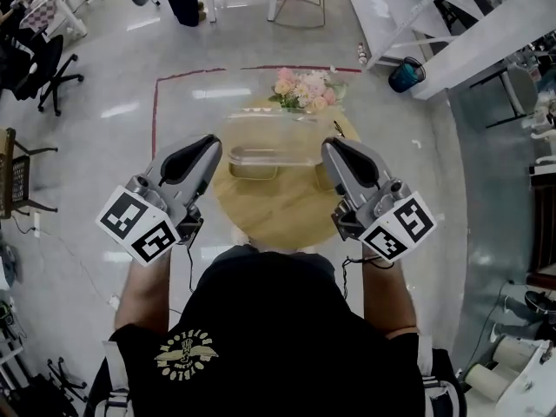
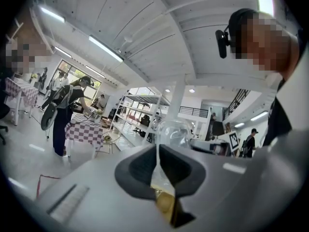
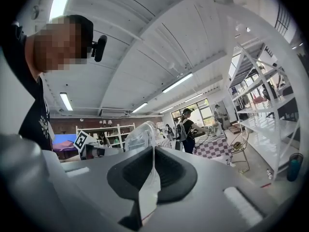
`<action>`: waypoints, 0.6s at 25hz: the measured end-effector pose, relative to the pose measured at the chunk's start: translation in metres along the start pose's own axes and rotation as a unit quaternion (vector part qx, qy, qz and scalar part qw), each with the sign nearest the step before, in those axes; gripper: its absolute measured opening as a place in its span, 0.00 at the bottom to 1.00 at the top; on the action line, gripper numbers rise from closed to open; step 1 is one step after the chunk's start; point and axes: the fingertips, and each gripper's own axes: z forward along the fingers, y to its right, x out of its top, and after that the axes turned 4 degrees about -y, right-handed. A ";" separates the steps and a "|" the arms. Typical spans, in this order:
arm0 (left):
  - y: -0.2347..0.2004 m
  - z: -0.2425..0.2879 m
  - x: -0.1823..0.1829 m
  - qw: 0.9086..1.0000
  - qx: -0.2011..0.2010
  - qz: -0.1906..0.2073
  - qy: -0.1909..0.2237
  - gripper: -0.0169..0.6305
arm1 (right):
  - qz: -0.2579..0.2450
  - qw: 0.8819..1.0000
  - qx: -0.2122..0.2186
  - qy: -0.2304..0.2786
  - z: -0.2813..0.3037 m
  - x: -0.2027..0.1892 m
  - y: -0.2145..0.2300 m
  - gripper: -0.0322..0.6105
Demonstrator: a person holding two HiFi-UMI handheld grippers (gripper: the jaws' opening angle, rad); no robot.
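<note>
Head view looks steeply down at the table [image 1: 278,214]; gripper views tilt upward, sharing the clear container [image 2: 175,129].

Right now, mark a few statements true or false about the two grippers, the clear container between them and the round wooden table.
1. The left gripper and the right gripper are each shut on an edge of the clear plastic container. True.
2. The pink flower bouquet lies on the grey floor. False: it sits on the far side of the round wooden table.
3. A red tape line runs on the floor beside the table. True.
4. Both grippers hang open, apart from the container. False: both clamp it, from opposite sides.
</note>
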 end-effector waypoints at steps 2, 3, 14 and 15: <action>-0.014 -0.003 -0.004 1.000 -0.009 -0.010 -0.004 0.05 | 0.002 1.000 -0.010 -0.009 0.013 -0.004 -0.002 0.07; -0.020 -0.004 -0.007 1.000 -0.012 -0.016 -0.006 0.05 | 0.004 1.000 -0.015 -0.014 0.019 -0.008 -0.003 0.07; -0.058 0.009 -0.053 0.998 -0.006 -0.049 -0.045 0.05 | 0.045 0.997 -0.035 -0.047 0.039 -0.057 0.010 0.07; -0.060 0.012 -0.059 0.997 0.000 -0.054 -0.052 0.05 | 0.046 0.997 -0.036 -0.051 0.039 -0.061 0.013 0.07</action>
